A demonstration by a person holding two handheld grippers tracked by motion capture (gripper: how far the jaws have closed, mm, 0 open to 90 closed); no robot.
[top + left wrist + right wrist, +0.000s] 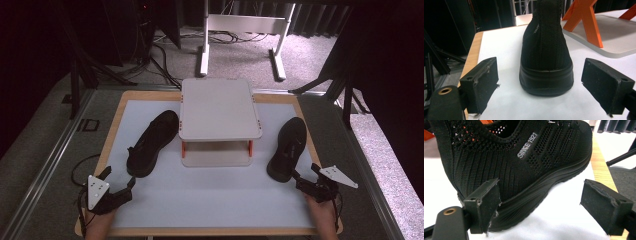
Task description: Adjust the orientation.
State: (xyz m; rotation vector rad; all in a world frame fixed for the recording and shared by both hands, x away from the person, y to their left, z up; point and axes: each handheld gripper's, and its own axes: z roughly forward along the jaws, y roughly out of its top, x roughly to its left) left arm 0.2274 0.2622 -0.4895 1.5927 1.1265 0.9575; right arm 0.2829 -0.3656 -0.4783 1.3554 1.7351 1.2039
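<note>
Two black shoes lie on the white mat point(210, 200) of the table, one on each side of a small white two-tier rack point(219, 107) with orange struts. In the high view the left shoe point(152, 142) lies slanted at the rack's left, its heel toward the person, and the right shoe point(287, 147) lies at the rack's right, heel also near. The left gripper point(119, 180) sits just short of the left shoe's heel with its jaws wide apart; the right gripper point(306, 172) is close beside the right shoe's heel, jaws also spread. In the left gripper view the left shoe's heel point(546, 62) stands on the mat between and beyond the two wide jaws, touching neither. In the right gripper view the right shoe point(524, 165), marked "SINCE 1921", lies across the frame; one jaw is in front of its sole near the heel, the other well clear over the mat, so nothing is clamped.
</note>
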